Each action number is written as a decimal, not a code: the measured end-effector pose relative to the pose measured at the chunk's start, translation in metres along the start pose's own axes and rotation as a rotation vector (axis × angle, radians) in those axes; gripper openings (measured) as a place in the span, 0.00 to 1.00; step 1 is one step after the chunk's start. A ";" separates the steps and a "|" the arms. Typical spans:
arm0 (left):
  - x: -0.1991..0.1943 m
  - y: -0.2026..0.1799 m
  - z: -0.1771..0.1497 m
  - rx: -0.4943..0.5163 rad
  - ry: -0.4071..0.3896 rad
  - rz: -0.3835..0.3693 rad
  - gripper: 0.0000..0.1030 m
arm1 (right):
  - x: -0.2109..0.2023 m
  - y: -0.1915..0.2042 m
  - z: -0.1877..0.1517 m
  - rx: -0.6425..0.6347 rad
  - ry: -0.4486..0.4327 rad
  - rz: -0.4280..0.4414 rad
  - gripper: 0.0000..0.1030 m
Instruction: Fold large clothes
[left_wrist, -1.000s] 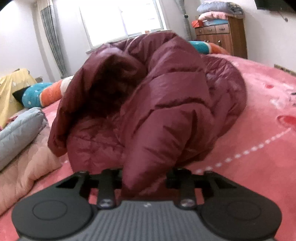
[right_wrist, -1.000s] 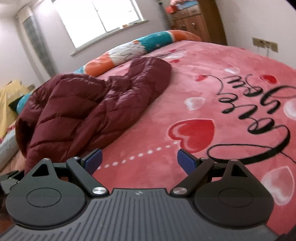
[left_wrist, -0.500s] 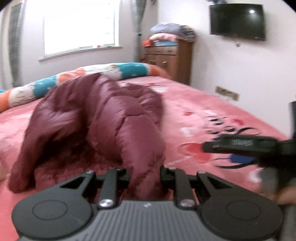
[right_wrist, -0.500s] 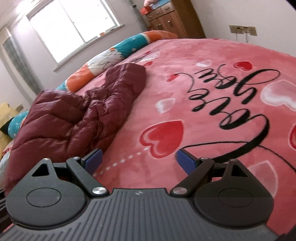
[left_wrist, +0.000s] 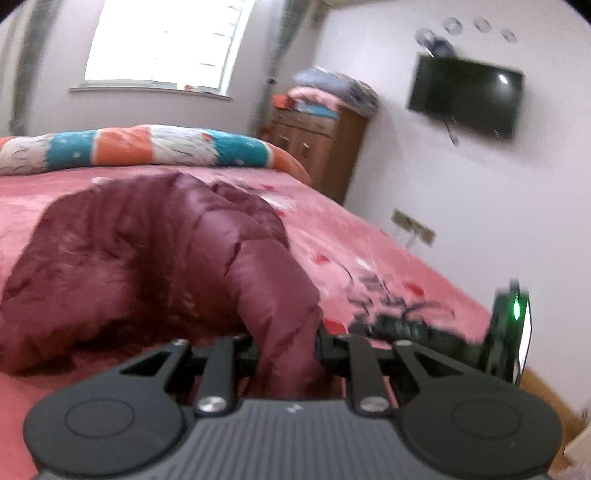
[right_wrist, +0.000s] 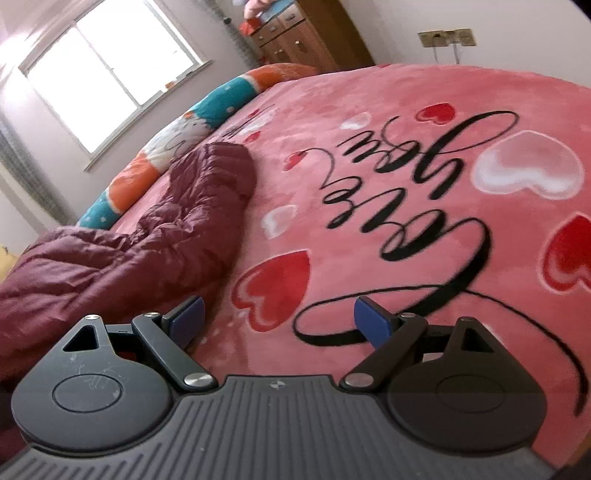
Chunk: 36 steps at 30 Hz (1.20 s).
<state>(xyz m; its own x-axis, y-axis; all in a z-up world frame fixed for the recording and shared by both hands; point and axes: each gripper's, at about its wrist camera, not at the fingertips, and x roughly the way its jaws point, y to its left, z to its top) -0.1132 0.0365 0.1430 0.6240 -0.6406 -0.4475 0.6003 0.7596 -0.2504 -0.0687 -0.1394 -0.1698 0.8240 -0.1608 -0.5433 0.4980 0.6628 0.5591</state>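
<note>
Left gripper (left_wrist: 285, 345): its two fingers are pressed onto a fold of the maroon puffer jacket (left_wrist: 147, 266), which runs up out of the pinch and back toward the garment's bulk.
Right gripper (right_wrist: 276, 320): spread wide, blue pads (right_wrist: 371, 320) well apart with only the bedspread between them, nothing held; in the left wrist view it shows as a blurred dark shape at the right edge, carrying a green light.
Jacket: it lies crumpled in a heap on the pink bedspread (right_wrist: 388, 122), one quilted length stretched toward the rolled quilt; in the right wrist view it fills the left side, just beside the left pad.
Bedspread: pink plush with red and white hearts and black script lettering, spread across the bed.
Rolled quilt (left_wrist: 147, 147): teal, orange and white bands, lying along the bed's far edge under the window (left_wrist: 166, 40).
Cabinet (left_wrist: 317, 155): wooden, against the wall, with folded bedding stacked on top.
Wall: a dark television (left_wrist: 467, 98) hangs there, with a socket strip (left_wrist: 413, 227) lower down.
</note>
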 end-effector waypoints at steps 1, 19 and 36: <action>-0.003 0.009 0.008 -0.018 -0.017 0.009 0.18 | 0.003 0.002 0.002 -0.005 0.005 0.012 1.00; 0.013 0.160 0.082 -0.214 -0.108 0.344 0.20 | 0.069 0.065 0.003 -0.260 0.076 0.125 1.00; -0.020 0.173 0.027 -0.240 -0.091 0.288 0.67 | 0.072 0.157 -0.076 -0.864 0.106 0.332 1.00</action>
<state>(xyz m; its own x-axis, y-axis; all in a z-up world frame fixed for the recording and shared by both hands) -0.0082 0.1779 0.1323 0.7981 -0.3964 -0.4537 0.2668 0.9077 -0.3238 0.0478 0.0092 -0.1687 0.8382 0.1736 -0.5169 -0.1673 0.9841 0.0593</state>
